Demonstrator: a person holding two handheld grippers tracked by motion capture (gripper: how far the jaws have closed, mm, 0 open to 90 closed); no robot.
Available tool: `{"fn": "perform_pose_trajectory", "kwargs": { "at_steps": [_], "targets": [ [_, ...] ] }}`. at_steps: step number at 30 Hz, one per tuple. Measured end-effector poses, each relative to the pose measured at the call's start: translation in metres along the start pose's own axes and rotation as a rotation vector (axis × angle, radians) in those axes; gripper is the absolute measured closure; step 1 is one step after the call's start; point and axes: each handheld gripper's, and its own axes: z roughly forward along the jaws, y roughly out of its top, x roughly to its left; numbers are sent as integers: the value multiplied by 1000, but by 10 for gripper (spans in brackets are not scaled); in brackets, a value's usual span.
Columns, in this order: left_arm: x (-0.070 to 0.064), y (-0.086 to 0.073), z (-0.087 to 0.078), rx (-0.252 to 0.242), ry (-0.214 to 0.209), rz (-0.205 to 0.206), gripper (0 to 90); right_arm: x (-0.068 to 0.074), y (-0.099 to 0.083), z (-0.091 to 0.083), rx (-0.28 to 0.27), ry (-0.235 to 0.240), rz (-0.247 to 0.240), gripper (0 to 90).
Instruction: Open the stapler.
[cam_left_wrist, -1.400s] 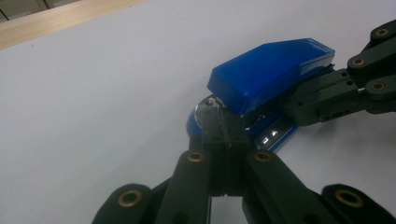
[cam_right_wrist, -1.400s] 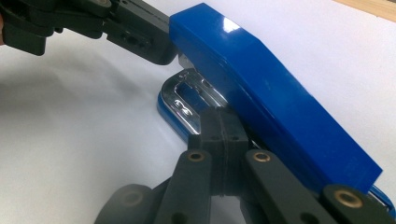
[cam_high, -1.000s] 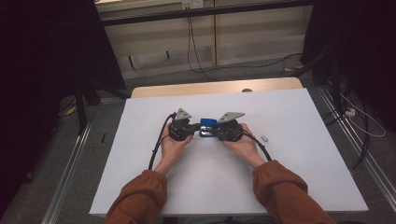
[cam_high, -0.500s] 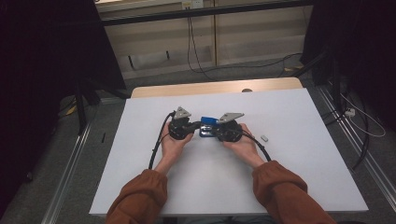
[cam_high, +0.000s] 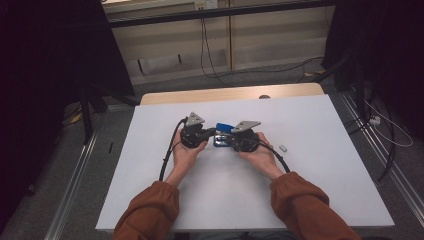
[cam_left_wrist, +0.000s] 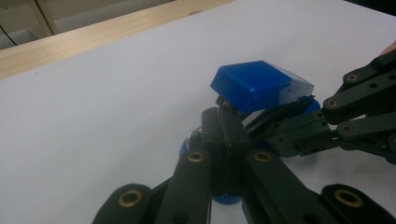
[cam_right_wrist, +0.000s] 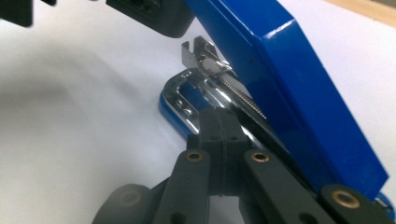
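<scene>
Blue stapler (cam_high: 224, 128) lid now tilted higher between my fingers; left gripper (cam_left_wrist: 227, 140) closed on its rear, right gripper (cam_right_wrist: 219, 135) clamped on metal magazine (cam_right_wrist: 205, 93). Opening nearly done.

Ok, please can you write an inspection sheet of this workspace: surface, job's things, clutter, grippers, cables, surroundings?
Surface: white table with a bare wooden strip along the far edge.
Job's things: blue stapler, top swung open, metal staple channel exposed, between the two grippers near the table's middle.
Clutter: one small grey piece on the white surface to the person's right.
Grippers: left gripper fingers appear closed at the stapler, under its blue top; right gripper fingers pressed together at the metal channel.
Cables: a black cable trails from the left gripper; more black cables lie on the floor beyond and to the right.
Surroundings: dark curtains both sides, pale wall panels behind, metal floor rails.
</scene>
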Motion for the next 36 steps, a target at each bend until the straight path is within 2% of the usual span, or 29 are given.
{"fn": "perform_pose_trajectory", "kwargs": {
  "at_steps": [2, 8, 11, 18, 24, 28, 31, 33, 36],
  "targets": [
    [1, 1, 1, 7, 4, 12, 900, 0, 0, 0, -2, 4, 5, 900],
    [0, 3, 0, -1, 1, 16, 900, 0, 0, 0, -4, 6, 12, 900],
    [1, 5, 1, -1, 2, 24, 900, -2, 0, 0, -3, 13, 50, 900],
    [0, 8, 1, -12, -2, 22, 900, -1, 1, -1, -14, 6, 33, 900],
    [-2, 9, 0, -16, -3, 21, 900, 5, 5, -4, -50, -8, 23, 900],
    [-2, 11, -1, -20, -3, 23, 900, 7, 8, -5, -95, -17, 24, 900],
    [-6, 13, 0, -27, 26, 25, 900, 10, 10, -3, -106, -19, 26, 900],
    [-6, 14, 0, -40, 13, 12, 900, 12, 12, -1, -110, -27, 21, 900],
    [-7, 16, -1, -45, 6, 15, 900, 16, 14, 1, -119, -48, 11, 900]
  ]
}}
